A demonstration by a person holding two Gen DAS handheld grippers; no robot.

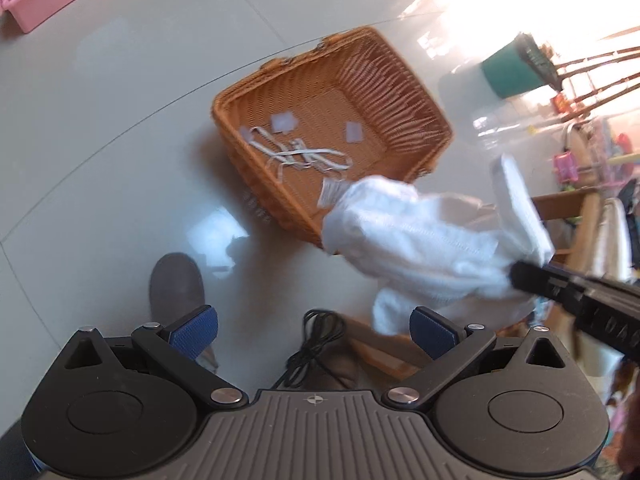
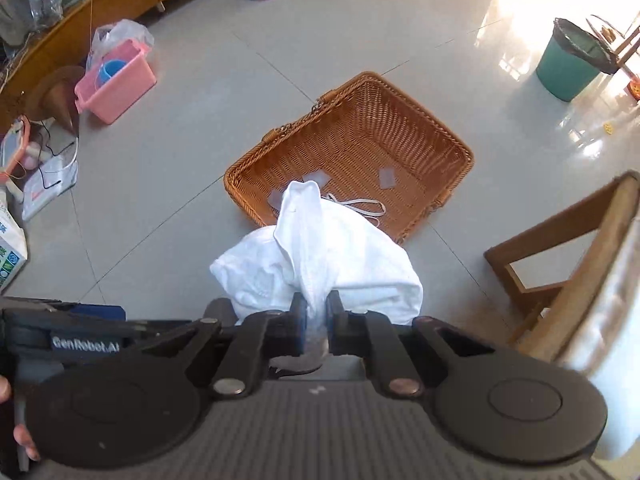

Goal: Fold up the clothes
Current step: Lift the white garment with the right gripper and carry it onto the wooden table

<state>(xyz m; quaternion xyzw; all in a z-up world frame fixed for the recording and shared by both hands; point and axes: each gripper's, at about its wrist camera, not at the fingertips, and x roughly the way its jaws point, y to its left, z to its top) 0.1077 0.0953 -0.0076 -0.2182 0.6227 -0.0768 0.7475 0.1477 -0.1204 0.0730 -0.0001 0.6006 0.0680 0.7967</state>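
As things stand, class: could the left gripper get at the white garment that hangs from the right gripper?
Probably yes. The left gripper is open and empty, and the white garment hangs from the right gripper just ahead of it, with nothing visible between them.

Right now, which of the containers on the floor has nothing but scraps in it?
The brown wicker basket, holding only white strips and small patches. The pink tub holds a blue bowl, and the green bin is bag-lined, contents unseen.
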